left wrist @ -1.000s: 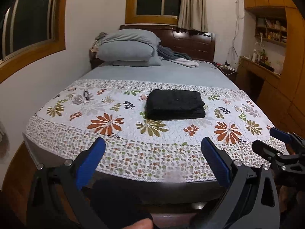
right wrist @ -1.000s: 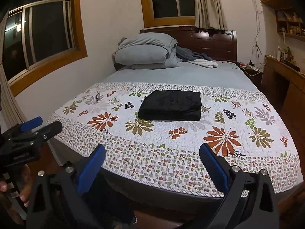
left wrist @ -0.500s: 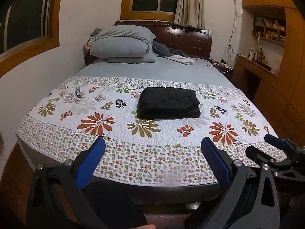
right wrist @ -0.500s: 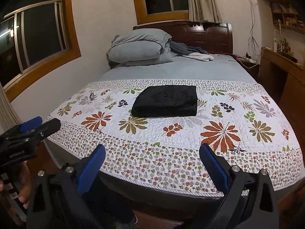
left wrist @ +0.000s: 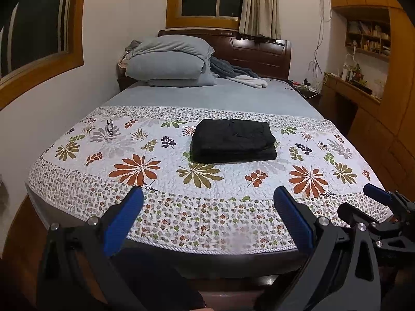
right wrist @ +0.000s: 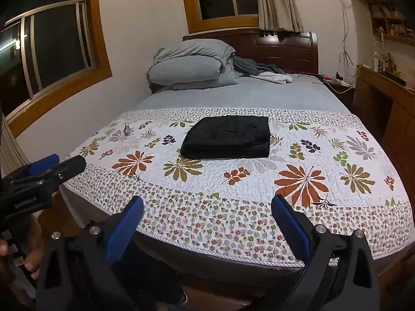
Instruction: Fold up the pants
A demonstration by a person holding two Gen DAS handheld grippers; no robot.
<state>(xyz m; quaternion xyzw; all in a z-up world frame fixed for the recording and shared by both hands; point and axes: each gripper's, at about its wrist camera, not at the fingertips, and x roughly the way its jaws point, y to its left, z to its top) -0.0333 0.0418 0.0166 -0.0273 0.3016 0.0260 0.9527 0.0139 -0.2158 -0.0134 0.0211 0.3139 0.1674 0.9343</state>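
We see the black pants folded into a neat pile on the flowered quilt, far ahead of both grippers, long side running left to right. Our left gripper and right gripper hang spread apart and empty at the near edge of the bed, and neither looks clearly nearer.

A: Is any lettering visible?
B: Only one pale printed word, on the black body of the left gripper at the left edge of the right wrist view; too blurred to read.
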